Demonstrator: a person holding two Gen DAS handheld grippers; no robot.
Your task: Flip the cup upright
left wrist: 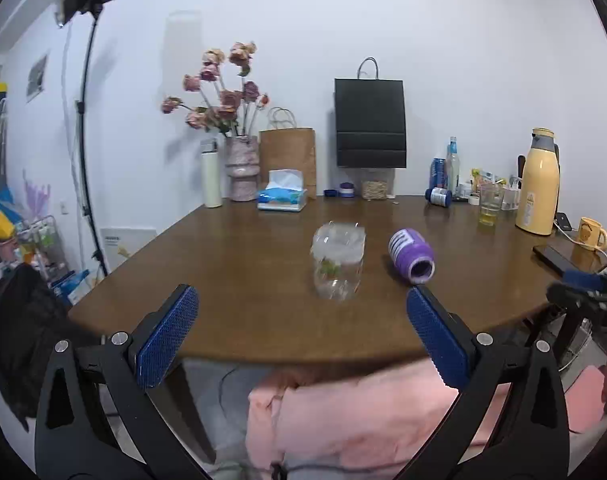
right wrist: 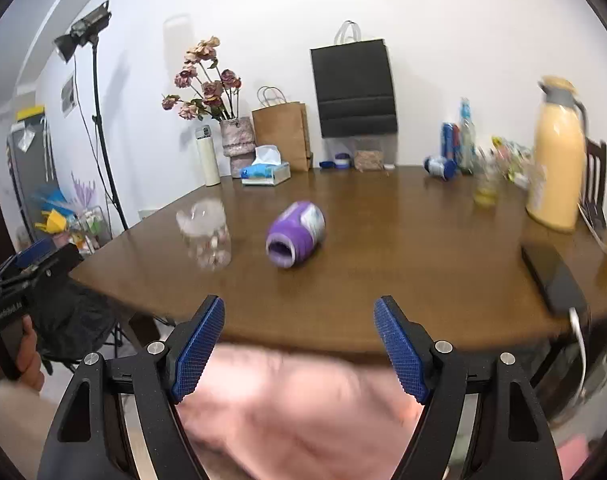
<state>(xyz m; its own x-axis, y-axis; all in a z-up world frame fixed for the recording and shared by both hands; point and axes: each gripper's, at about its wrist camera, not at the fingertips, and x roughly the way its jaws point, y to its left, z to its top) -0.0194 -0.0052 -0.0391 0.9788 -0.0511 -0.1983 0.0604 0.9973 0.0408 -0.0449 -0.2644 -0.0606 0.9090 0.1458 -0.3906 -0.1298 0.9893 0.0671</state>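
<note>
The left gripper (left wrist: 302, 302), black-framed with blue ribbed pads, has its jaws spread wide and nothing between them; it hangs off the near edge of the table, over a pink padded garment (left wrist: 363, 412) on the person's lap. The right gripper (right wrist: 299, 316) is the same build, equally wide apart and empty, also held back short of the table edge. Both look parked at a ready distance, probably so either can approach freely.

Out on the brown wooden table (left wrist: 231, 280) lies the task's thing, a purple and white cup with a soft-looking sleeve (right wrist: 296, 235). It rests on its side, well clear of both grippers, its round opening turned toward the near edge and slightly to the right gripper's side. It lines up nearer the right gripper's axis, so that one seems the likelier to take it. The body looks stubby and rounded, so it may roll when nudged.

Just beside it to the left stands a clear plastic jar with a bit of greenery inside (left wrist: 337, 264), upright and apart from the cup. A black phone (right wrist: 553, 278) lies further right.
</note>
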